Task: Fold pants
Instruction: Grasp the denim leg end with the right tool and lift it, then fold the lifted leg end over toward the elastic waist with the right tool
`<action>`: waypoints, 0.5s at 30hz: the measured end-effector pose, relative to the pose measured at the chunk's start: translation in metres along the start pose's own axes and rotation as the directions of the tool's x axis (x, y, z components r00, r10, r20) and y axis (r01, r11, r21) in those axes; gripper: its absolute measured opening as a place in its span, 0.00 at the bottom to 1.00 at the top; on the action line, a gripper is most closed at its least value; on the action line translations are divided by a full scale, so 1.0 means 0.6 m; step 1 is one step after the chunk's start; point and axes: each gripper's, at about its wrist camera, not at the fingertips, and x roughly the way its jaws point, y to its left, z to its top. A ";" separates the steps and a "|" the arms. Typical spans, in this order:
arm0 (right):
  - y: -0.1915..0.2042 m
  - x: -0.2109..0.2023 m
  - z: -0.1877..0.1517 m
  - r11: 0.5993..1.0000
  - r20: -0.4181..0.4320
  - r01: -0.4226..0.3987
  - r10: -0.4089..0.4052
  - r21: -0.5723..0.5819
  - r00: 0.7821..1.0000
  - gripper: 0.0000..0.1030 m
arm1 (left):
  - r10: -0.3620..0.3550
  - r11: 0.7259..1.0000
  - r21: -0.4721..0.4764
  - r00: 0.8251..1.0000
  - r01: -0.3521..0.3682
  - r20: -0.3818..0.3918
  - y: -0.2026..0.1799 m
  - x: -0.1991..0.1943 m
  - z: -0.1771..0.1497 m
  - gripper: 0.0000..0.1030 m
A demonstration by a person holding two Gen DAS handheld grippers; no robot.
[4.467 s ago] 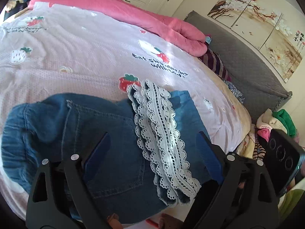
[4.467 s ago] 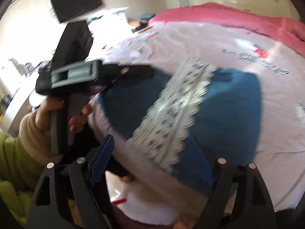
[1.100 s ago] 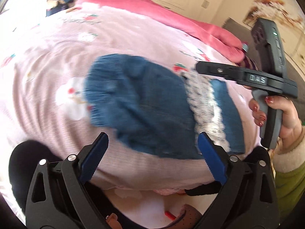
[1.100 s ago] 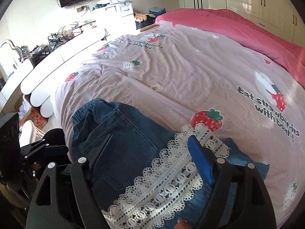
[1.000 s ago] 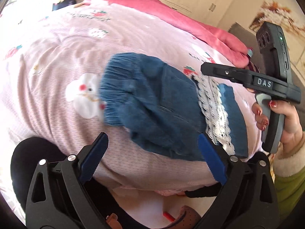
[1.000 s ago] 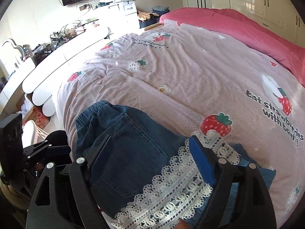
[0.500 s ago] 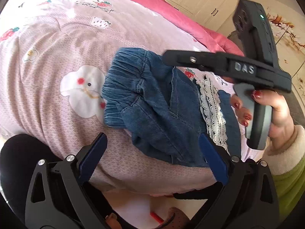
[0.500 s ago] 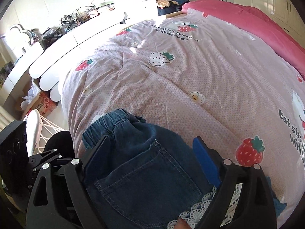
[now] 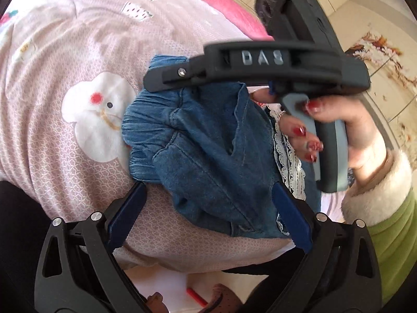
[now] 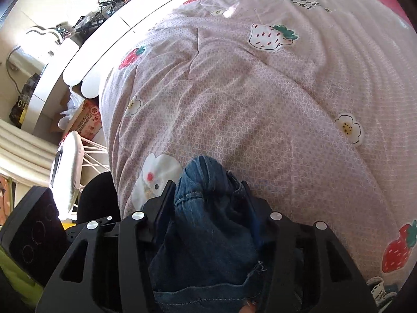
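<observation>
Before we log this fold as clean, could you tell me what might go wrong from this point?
1. The right tool, whose jaws have just been closing, pinches a bunched wad of the denim pants at the waistband, so several layers may lift together and crease the fold.
2. The pants lie at the near edge of the bed quilt; a pull could drag them off.
3. The left tool is open and pins nothing.

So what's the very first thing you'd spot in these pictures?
The bunched-up denim pants with white lace trim, lying near the edge of the pink strawberry quilt. Then the right gripper, its jaws just closed onto the gathered waistband, and the hand with red nails holding it over the pants.
</observation>
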 end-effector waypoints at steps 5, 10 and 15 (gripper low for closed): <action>-0.004 -0.052 -0.018 0.996 0.104 -0.084 0.081 0.025 0.991 0.34 | -0.013 0.999 -0.029 1.000 0.013 0.011 0.012 0.000 0.011 0.80; 0.000 -0.112 -0.039 0.992 0.185 -0.128 0.124 0.010 0.975 0.34 | -0.005 1.000 -0.002 1.000 0.006 0.016 0.009 -0.004 0.030 0.62; -0.001 -0.165 -0.062 0.995 0.239 -0.101 0.100 -0.009 0.966 0.34 | -0.015 0.998 0.055 1.000 0.014 0.022 -0.027 -0.011 0.041 0.49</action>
